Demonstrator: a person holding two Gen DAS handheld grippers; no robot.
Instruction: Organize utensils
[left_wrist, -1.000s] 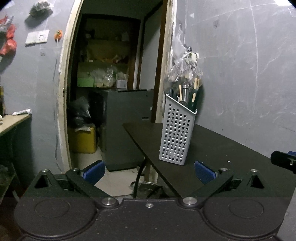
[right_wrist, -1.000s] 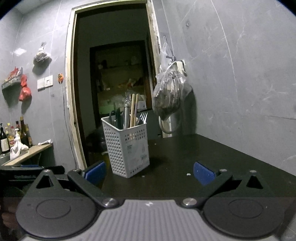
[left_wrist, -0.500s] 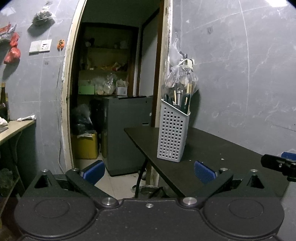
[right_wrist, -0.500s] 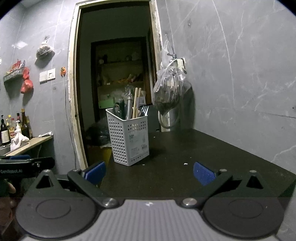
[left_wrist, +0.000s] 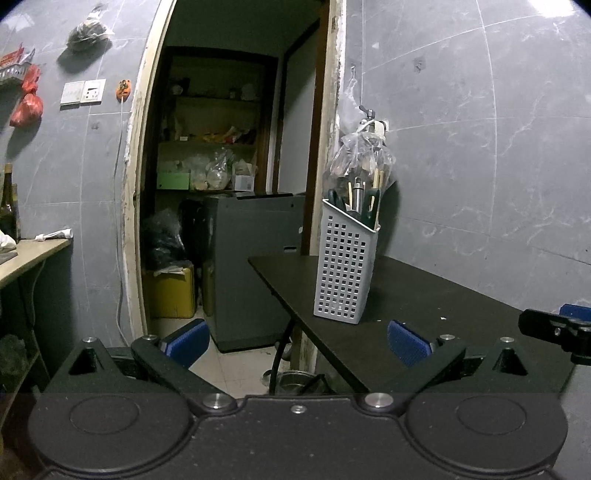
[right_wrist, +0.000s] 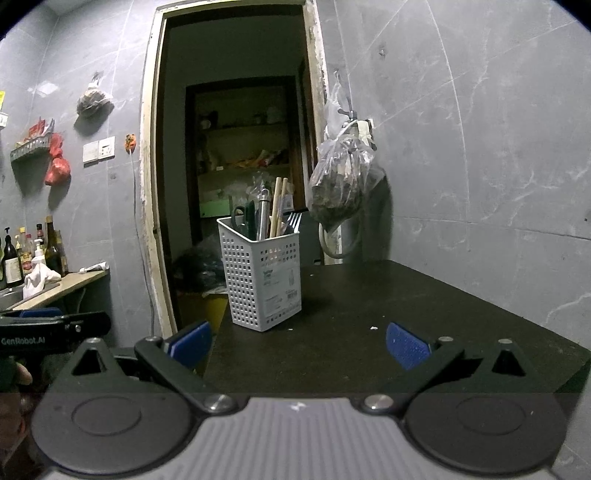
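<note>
A worktop (right_wrist: 406, 302) stands in the corner beside a tiled wall (right_wrist: 498, 147), with an open doorway (right_wrist: 236, 147) to its left. A utensil basket (right_wrist: 264, 280) stands upright on the worktop near its left edge, with chopsticks (right_wrist: 277, 206), a fork (right_wrist: 293, 221) and other utensils standing in it. Behind the basket, a plastic bag (right_wrist: 341, 188) hangs on the wall. Through the doorway are shelves (left_wrist: 210, 147). Far left, bottles (right_wrist: 33, 251) stand on a counter (right_wrist: 59, 288).
</note>
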